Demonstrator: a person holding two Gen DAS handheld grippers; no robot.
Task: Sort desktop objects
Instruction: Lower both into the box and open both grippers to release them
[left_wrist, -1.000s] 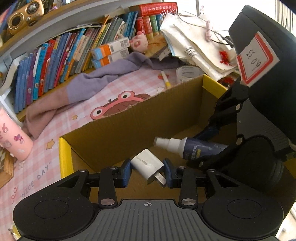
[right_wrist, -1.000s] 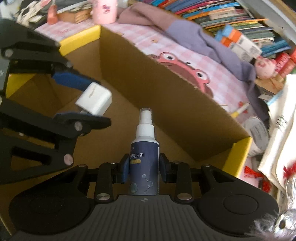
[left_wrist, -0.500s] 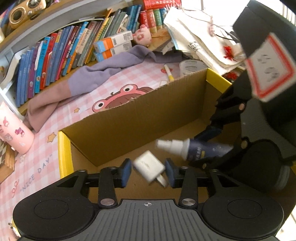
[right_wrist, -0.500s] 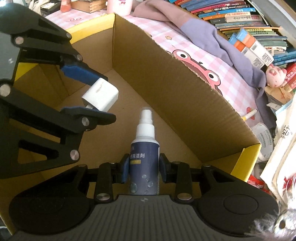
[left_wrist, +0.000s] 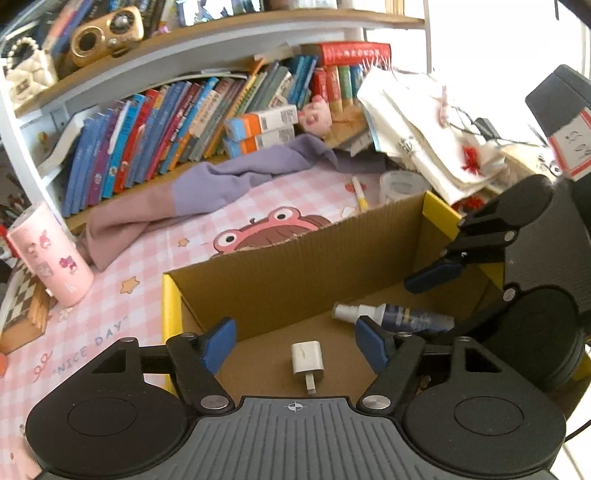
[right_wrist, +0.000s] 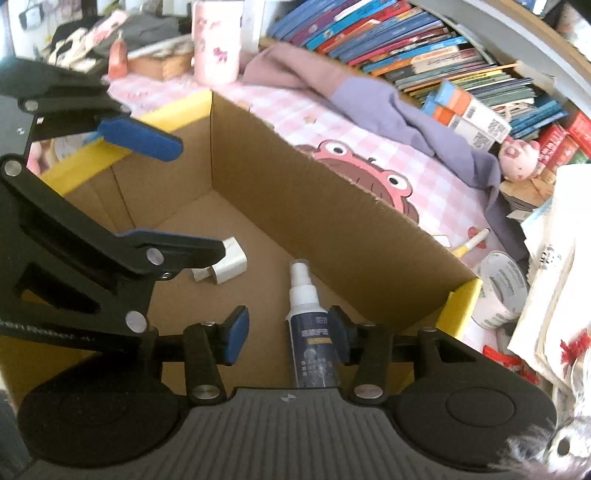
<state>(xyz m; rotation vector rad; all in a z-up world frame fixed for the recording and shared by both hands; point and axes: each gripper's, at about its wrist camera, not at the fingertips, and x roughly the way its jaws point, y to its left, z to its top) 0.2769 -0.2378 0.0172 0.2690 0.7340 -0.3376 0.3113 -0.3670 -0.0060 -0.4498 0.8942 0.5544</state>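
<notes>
An open cardboard box (left_wrist: 295, 266) with a yellow rim holds both items. A white charger plug (left_wrist: 306, 360) lies on the box floor, below my left gripper (left_wrist: 295, 343). Its jaws are opening and nothing is between the pads. A dark blue spray bottle (right_wrist: 314, 343) with a white nozzle lies between the opening jaws of my right gripper (right_wrist: 287, 332). It rests against the right pad, and the left pad stands clear of it. In the right wrist view, the left gripper (right_wrist: 177, 195) hangs over the charger plug (right_wrist: 225, 264) inside the box (right_wrist: 314, 206).
Around the box on the pink checked mat (left_wrist: 122, 306) are a purple cloth (left_wrist: 207, 192), a pink cup (left_wrist: 51, 254), a yellow pen (left_wrist: 358, 192) and a tape roll (right_wrist: 502, 288). Books (left_wrist: 155, 140) line the back shelf. White bags (left_wrist: 424, 122) are piled at the right.
My left jaws spread wide and the charger plug fell onto the box floor. My right jaws parted from the spray bottle, which now rests lower in the box.
</notes>
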